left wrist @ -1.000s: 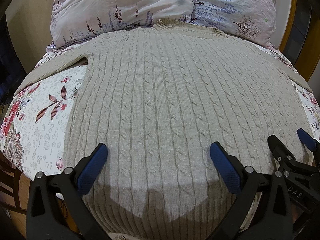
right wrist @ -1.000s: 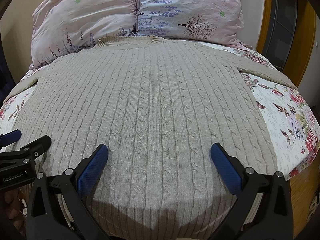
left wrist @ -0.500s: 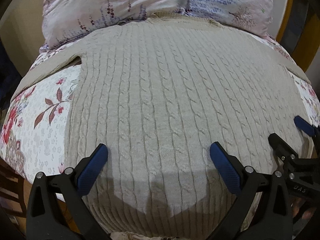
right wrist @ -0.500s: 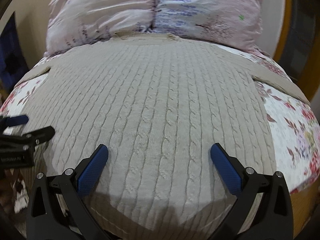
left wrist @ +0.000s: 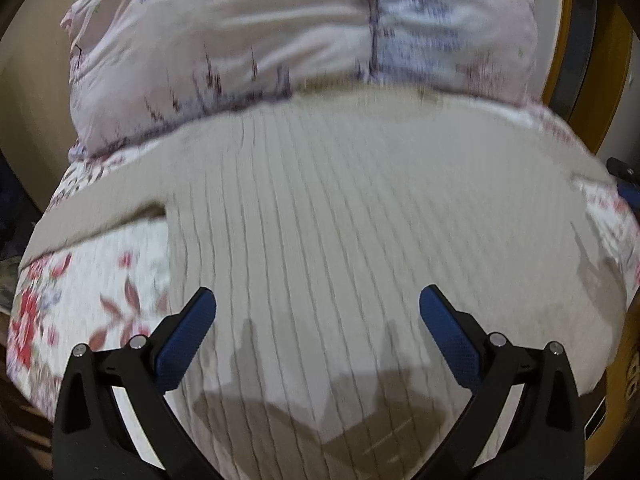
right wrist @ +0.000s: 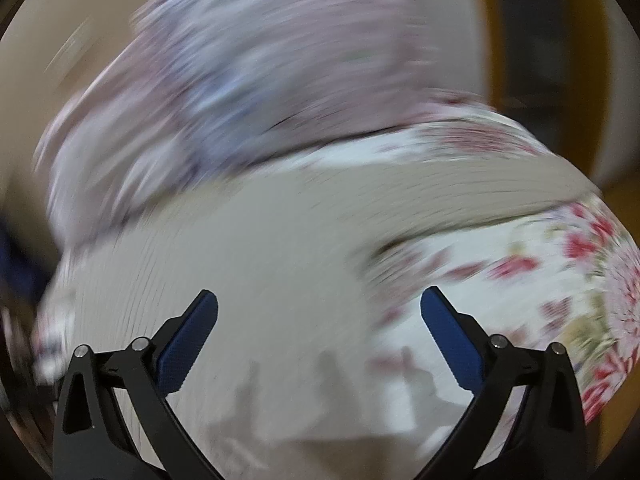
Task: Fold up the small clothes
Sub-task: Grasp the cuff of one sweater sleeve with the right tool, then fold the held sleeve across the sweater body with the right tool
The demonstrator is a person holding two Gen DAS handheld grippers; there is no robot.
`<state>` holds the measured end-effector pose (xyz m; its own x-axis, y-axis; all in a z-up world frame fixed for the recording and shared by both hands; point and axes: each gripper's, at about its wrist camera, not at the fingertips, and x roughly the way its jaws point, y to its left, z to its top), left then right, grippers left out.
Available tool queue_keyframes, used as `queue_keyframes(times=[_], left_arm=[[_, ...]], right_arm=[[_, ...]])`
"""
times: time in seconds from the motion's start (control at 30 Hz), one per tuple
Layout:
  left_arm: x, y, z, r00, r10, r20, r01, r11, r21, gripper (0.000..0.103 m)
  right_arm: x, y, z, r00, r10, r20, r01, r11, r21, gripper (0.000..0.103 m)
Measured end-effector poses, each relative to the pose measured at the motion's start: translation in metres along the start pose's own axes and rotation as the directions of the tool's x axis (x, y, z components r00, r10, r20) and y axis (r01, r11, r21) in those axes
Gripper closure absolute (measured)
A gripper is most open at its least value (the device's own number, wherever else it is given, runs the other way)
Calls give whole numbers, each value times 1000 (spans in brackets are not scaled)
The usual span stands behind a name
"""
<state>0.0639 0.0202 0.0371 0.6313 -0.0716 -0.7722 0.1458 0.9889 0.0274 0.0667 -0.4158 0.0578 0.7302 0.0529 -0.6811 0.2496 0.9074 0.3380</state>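
Two grippers spread, empty: left gripper, right gripper | beige cable-knit sweater flat on floral bed | step: pre-grasp, nothing folded | next: likely pinch sleeve, fold inward.

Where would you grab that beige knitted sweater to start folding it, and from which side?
Probably by a sleeve. The sweater lies flat, face up, on the floral bedspread, sleeves spread sideways. The left sleeve has a free edge on the sheet, so the open left gripper could come in from the outer left and pinch it. The open right gripper could mirror that on the right sleeve.
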Motion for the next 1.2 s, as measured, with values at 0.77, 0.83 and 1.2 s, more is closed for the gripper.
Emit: queue_keyframes(times=[0.77,0.83,1.2], left_arm=[[53,23,69,987,-151,57,154,987,-45,2],[58,30,69,974,-222,54,226,971,-85,2],[73,39,75,950,-310,48,314,936,-161,2]], right_arm=[[59,-169,53,973,-230,-33,203,773,601,65],[62,-170,54,967,-251,-36,224,780,585,78],[44,-126,79,965,-232,122,172,910,377,95]])
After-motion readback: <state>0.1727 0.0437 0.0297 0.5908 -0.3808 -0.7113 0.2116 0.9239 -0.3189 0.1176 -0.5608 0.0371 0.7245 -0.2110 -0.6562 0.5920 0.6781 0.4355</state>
